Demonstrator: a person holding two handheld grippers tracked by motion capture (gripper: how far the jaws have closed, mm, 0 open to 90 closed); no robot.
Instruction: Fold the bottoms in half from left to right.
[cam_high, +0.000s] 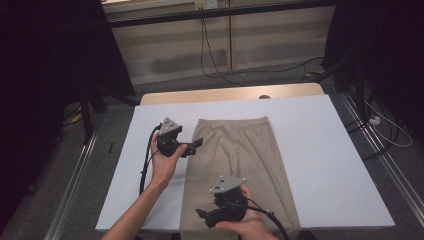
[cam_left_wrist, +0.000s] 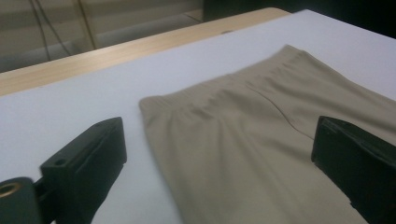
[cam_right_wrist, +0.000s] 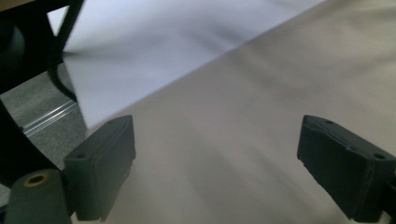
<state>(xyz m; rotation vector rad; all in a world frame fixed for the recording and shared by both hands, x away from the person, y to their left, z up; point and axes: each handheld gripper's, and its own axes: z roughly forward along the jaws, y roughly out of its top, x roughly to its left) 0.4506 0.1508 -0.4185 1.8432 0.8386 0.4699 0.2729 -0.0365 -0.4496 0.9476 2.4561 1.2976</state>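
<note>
Trousers (cam_high: 235, 165), beige and folded lengthwise, lie flat on the white counter (cam_high: 320, 150) at the centre of the high view, waistband toward the top of the frame. Left gripper (cam_high: 192, 146), at centre left, hovers beside the trousers' left edge near the waistband, jaws wide with nothing between them. Right gripper (cam_high: 202, 216), at the bottom centre, hangs over the lower trouser legs, jaws likewise wide and empty.

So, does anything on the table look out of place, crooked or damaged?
Nothing stands out. The beige trousers lie flat and fairly straight on the white table cover, waistband toward the far edge; their leg ends hang over the near edge. Both tools, left and right, are open and hold nothing.
</note>
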